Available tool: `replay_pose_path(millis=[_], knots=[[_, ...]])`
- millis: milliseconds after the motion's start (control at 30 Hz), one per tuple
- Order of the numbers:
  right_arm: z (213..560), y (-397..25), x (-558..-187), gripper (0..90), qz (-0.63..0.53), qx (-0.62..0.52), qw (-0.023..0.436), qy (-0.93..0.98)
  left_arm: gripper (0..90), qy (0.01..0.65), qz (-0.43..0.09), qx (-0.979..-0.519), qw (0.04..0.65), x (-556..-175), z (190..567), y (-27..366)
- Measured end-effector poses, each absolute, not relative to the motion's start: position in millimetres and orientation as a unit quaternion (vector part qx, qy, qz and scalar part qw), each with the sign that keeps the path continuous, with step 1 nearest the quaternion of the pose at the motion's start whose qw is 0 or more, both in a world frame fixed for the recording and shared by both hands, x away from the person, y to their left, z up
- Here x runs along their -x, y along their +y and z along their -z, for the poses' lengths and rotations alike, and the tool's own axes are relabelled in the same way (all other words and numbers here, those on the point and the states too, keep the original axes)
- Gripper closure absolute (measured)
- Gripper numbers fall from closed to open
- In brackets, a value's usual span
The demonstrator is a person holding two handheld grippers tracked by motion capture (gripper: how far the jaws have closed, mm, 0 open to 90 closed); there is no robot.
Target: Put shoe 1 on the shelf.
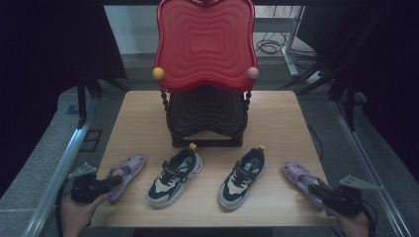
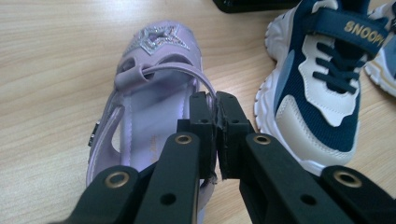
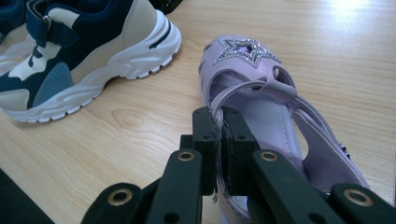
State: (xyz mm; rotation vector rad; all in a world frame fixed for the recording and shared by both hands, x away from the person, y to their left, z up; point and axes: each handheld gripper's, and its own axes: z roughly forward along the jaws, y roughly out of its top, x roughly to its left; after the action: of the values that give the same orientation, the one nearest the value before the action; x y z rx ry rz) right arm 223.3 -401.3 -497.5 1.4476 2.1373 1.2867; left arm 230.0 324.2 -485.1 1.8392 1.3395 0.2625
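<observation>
— Since laid in a row before the red shoe rack (image 1: 205, 44), ready for shelving?
— Probably. Left gripper (image 2: 215, 105) clamped on left purple sandal (image 2: 149, 88), gripping its inner side strap.
— Right gripper (image 3: 218, 119) likewise pinching right purple sandal (image 3: 261, 88), beside a navy sneaker (image 3: 88, 42).

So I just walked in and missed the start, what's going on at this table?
A person holds a gripper in each hand. The left gripper is shut on the side wall of the left purple sandal; the right gripper is shut on the side wall of the right purple sandal. Both sandals rest on the table, outside a pair of navy sneakers. A two-tier rack with a red top stands behind.
</observation>
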Motion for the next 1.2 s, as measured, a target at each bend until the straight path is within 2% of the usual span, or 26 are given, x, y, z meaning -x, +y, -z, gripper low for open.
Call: replay_pose_path(millis=[500,1200], knots=[[494,-401,-223,85.8,-0.476,-0.498,0.133,0.712,87.1,0.531,-0.105,-0.706,0.456,-227,479,326],[478,-391,-223,85.8,-0.523,-0.481,0.152,0.687,87.2,0.527,-0.122,-0.685,0.487,-221,469,326]])
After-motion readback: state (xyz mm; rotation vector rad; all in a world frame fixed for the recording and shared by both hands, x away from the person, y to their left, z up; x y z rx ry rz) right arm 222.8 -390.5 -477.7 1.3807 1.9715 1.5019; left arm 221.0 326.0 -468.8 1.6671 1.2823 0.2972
